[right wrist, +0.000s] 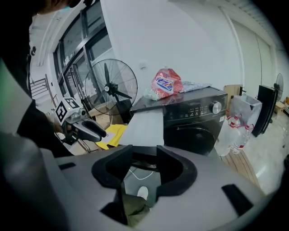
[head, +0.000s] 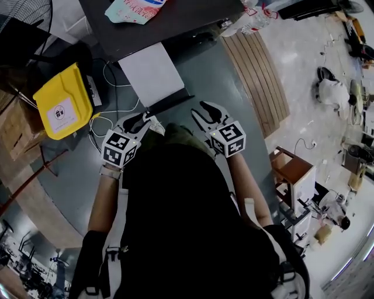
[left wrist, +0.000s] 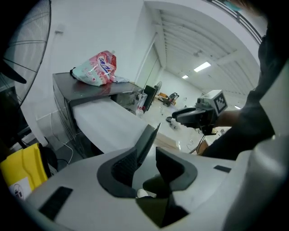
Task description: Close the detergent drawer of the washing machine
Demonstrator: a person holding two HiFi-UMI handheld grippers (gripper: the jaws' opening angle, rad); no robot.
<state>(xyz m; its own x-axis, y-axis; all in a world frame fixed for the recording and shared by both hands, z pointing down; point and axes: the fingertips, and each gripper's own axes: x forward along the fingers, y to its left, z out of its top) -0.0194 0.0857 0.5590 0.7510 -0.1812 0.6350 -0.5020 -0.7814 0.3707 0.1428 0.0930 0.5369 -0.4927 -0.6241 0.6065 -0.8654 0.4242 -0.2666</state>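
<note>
The dark washing machine (head: 175,23) stands ahead of me, with its long pale detergent drawer (head: 151,73) pulled far out toward me. The same drawer (left wrist: 108,122) also shows in the left gripper view and, as the drawer (right wrist: 144,126), in the right gripper view. My left gripper (head: 139,121) hangs a little short of the drawer's front edge, jaws apart and empty. My right gripper (head: 205,111) is beside it to the right, also open with nothing between its fingers. Both grippers are apart from the drawer.
A red and white detergent bag (head: 134,9) lies on top of the machine. A yellow container (head: 61,102) and white cables sit on the floor to the left. A wooden pallet (head: 257,76) lies to the right, and a standing fan (right wrist: 110,88) is at the left.
</note>
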